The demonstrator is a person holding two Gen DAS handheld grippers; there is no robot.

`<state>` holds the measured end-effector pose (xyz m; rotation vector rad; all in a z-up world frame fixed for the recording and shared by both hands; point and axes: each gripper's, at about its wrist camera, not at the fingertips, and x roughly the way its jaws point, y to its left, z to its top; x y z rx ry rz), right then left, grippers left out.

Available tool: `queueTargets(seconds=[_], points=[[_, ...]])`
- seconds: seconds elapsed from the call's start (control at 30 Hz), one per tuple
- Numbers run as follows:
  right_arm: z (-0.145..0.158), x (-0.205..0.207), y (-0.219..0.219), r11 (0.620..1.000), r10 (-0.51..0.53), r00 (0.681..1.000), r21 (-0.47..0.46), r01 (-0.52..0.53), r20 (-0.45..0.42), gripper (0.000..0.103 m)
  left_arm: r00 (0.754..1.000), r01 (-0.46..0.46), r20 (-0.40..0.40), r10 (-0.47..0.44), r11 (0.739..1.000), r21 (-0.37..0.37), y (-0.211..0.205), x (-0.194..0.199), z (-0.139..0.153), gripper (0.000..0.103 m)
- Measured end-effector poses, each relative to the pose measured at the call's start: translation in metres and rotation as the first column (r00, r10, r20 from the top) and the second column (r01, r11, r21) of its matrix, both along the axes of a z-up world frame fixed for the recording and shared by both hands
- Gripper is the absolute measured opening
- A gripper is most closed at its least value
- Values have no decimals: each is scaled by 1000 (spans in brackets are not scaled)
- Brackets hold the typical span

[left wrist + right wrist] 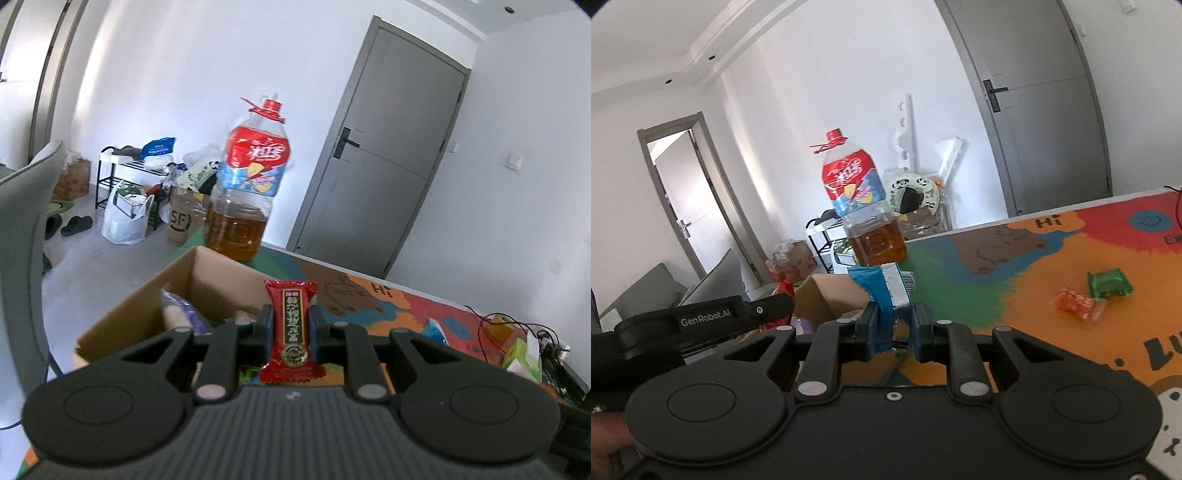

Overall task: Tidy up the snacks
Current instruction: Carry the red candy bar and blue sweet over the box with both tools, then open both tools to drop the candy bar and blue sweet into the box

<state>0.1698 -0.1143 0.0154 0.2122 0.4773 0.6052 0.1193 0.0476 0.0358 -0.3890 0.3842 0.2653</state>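
Holding a red snack packet (291,328) in my left fingers (266,325), a blue packet (886,295) in my right fingers (921,332), both clamped tight, over the cardboard box (147,295) at the worktop (997,266) edge

Table under a bright cartoon mat, with box, bottle and loose snacks

The table's mat (1015,273) is painted in orange, green, red and blue patches, with a brown cartoon animal and the word "Hi". At its far corner stands a large clear plastic bottle (247,177) with a red cap, a red-and-blue label and amber liquid low in it. Just in front of the bottle sits an open brown cardboard box (147,306). Out on the orange patch lie a small green wrapped snack (1108,283) and, just beside it, an orange wrapped snack (1076,302). Toward the right end are a blue packet (436,328), a yellow box (502,326), a green-and-white pack (522,358) and black cables (517,321).
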Motion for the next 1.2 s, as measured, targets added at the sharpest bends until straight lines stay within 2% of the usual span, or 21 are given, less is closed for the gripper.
queueTargets(seconds=[0.5,0.67,0.73,0.83,0.9,1.13,1.2], points=[[7,-8,64,993,104,995,-48,-103,3,20,996,-82,-38,80,995,-58,51,-13,-14,18],[7,-9,79,989,134,991,-56,-134,-5,20,994,-96,-62,92,994,-60,61,-17,-15,22],[7,-10,84,988,145,989,-55,-146,-10,21,993,-98,-66,94,993,-61,64,-20,-13,26],[7,-11,91,982,177,984,-57,-179,-31,23,992,-114,-66,110,992,-53,66,-25,-11,39],[6,-12,92,983,175,984,-55,-177,-36,31,990,-122,-73,118,991,-50,69,-27,-11,51],[4,-9,74,991,113,992,-66,-117,-53,33,990,-118,-83,114,992,-48,67,-29,-9,71],[4,-9,67,992,98,994,-71,-101,-53,39,991,-104,-84,100,993,-52,64,-28,-9,74]])
